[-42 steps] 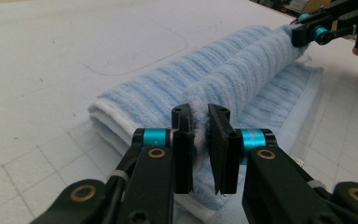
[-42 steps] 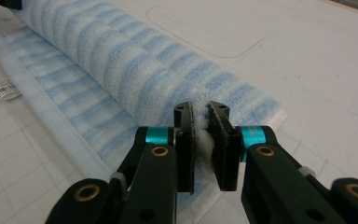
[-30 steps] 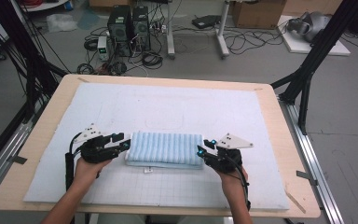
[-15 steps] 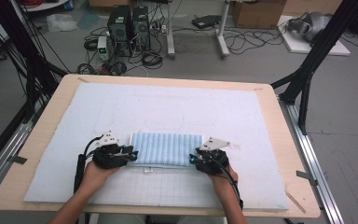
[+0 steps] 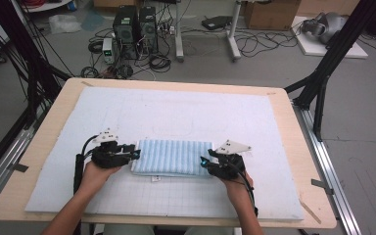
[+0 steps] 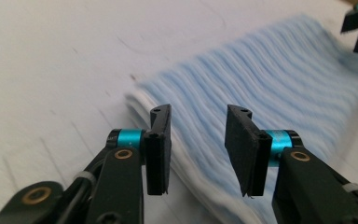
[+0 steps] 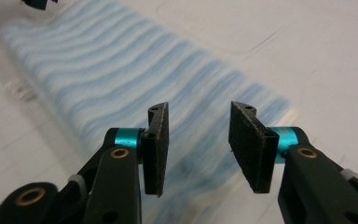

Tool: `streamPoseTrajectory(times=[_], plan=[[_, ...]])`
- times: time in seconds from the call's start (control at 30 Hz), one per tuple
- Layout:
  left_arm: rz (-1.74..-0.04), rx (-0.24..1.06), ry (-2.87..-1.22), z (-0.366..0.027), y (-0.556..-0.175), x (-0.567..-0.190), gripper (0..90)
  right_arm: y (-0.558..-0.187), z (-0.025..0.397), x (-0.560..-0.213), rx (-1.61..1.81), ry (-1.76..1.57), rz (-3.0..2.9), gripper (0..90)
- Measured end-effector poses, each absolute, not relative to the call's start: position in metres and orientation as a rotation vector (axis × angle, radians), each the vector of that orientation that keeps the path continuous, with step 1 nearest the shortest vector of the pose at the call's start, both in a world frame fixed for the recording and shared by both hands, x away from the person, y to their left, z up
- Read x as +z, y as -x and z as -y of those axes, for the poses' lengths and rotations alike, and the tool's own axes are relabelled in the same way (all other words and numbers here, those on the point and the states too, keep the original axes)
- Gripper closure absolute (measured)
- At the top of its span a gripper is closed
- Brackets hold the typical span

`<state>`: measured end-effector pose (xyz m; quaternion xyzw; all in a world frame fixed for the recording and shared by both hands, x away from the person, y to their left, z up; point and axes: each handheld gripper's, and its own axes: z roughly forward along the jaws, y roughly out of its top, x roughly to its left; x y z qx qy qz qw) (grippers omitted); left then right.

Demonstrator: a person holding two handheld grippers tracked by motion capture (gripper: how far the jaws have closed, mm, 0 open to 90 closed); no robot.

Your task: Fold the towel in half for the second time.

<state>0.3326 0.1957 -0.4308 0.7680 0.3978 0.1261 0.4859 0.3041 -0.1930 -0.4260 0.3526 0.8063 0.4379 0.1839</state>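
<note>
As the high view shows, the folded blue striped towel lies flat on the white foam mat, close to the near edge of the tabletop and about in the middle between its left and right edges. The left gripper is at the left short end of the towel and the right gripper at its right short end, each held low by a hand of the person, and a small white label sticks out from the near long edge. In the left gripper view, the left gripper has its jaws spread apart, with a clear gap between them and nothing held; the layered end of the towel lies under and just beyond the jaws, so I can count several folds already made. Far off at the top right corner, the tips of the other gripper appear. In the right gripper view, the right gripper is also released, its jaws wide and empty above the right end of the towel. I judge that the folding is well advanced, because the towel is already a narrow, tidy band. What seems left is to grasp both ends and make one more fold, or to leave it as it is; which of these, the pictures do not tell.
</note>
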Motion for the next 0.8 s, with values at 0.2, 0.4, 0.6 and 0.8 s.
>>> streamPoseTrajectory(times=[0.2, 0.4, 0.6, 0.8], plan=[[-0.963, 0.346, -1.943, -0.181, -0.358, -0.439, 65.5, -0.337, 0.188, -0.435, 1.154, -1.028, -2.297, 64.8], [-1.017, 0.350, -1.980, -0.180, -0.366, -0.445, 64.1, -0.349, 0.193, -0.444, 1.103, -1.058, -2.310, 62.8], [-0.925, 0.306, -1.834, -0.200, -0.362, -0.433, 57.6, -0.340, 0.210, -0.430, 1.161, -1.015, -2.256, 50.3], [-0.791, 0.439, -1.774, -0.219, -0.351, -0.428, 47.1, -0.326, 0.232, -0.414, 1.211, -1.049, -2.143, 27.4]])
